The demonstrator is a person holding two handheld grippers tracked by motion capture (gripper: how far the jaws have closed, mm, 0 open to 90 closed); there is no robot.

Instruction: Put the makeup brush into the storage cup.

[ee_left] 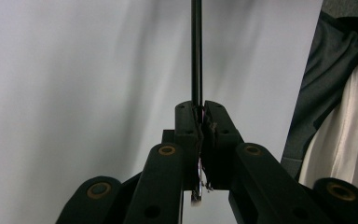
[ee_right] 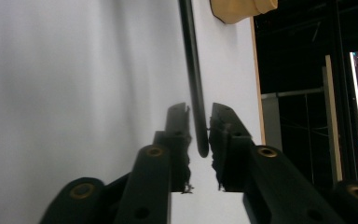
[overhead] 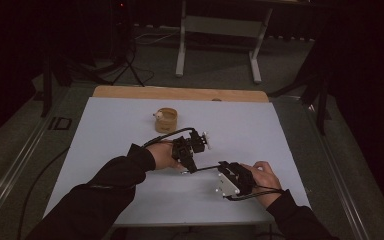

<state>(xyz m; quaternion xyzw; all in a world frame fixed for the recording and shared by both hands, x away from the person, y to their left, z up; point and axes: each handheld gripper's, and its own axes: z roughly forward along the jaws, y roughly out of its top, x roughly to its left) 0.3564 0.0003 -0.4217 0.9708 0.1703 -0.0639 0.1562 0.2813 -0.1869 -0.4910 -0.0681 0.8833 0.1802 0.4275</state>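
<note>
Left gripper view looks along the left gripper, whose jaws are pressed together on a thin black rod; the rod rises straight out from between the pads over the white table cover, and a small silvery end of it shows below the pads, near the camera. At the right edge of that view hang a dark sleeve and pale cloth.

Right gripper view looks along the right gripper, whose jaws stand a little apart with the rod's rounded end between them. A narrow gap shows on each side of the rod, so the pads bracket it without visibly pressing on it. At the far top of that view sits a tan wooden bowl near the cover's edge.

From the high view, the left gripper is at the middle of the table and the right gripper is just right of it and nearer to the person. The rod spans the short distance between them, roughly level above the cover. The bowl stands farther away, well apart from both hands.
</note>
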